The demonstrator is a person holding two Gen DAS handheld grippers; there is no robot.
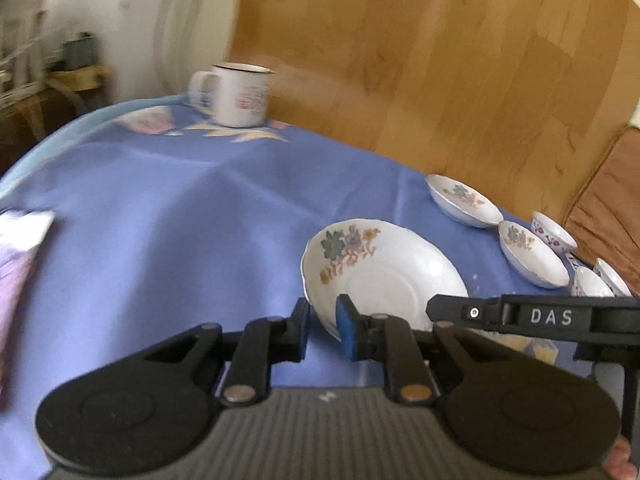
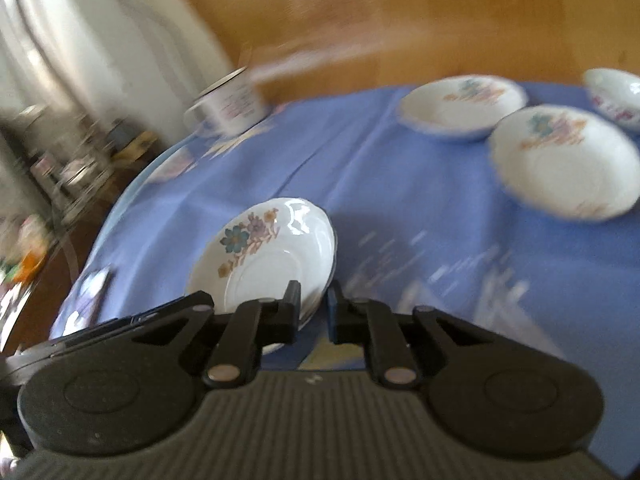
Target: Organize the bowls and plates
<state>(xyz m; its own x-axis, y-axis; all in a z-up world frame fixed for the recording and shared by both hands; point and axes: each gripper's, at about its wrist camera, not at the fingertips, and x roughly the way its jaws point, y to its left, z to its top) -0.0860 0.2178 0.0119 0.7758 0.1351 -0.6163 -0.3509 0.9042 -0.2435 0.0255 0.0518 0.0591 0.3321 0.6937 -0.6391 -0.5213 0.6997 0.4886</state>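
A white saucer with a flower print [image 1: 384,268] [image 2: 264,256] is held tilted over the blue tablecloth [image 1: 160,220]. My left gripper [image 1: 323,314] is shut on its left rim, the edge pinched between the blue pads. My right gripper [image 2: 314,302] is shut on the opposite rim, and in the left wrist view it reaches in from the right [image 1: 440,312]. Further right lie two more flowered dishes [image 1: 464,200] [image 1: 532,254], seen again in the right wrist view [image 2: 462,108] [image 2: 564,162]. Small purple-patterned bowls [image 1: 554,234] [image 2: 616,96] sit beyond them.
A white enamel mug [image 1: 240,96] [image 2: 230,108] stands at the table's far edge. A wooden panel [image 1: 440,60] rises behind the table. A pale packet [image 1: 20,248] lies at the left edge and a brown cushion [image 1: 608,208] at the right. Both views are motion-blurred.
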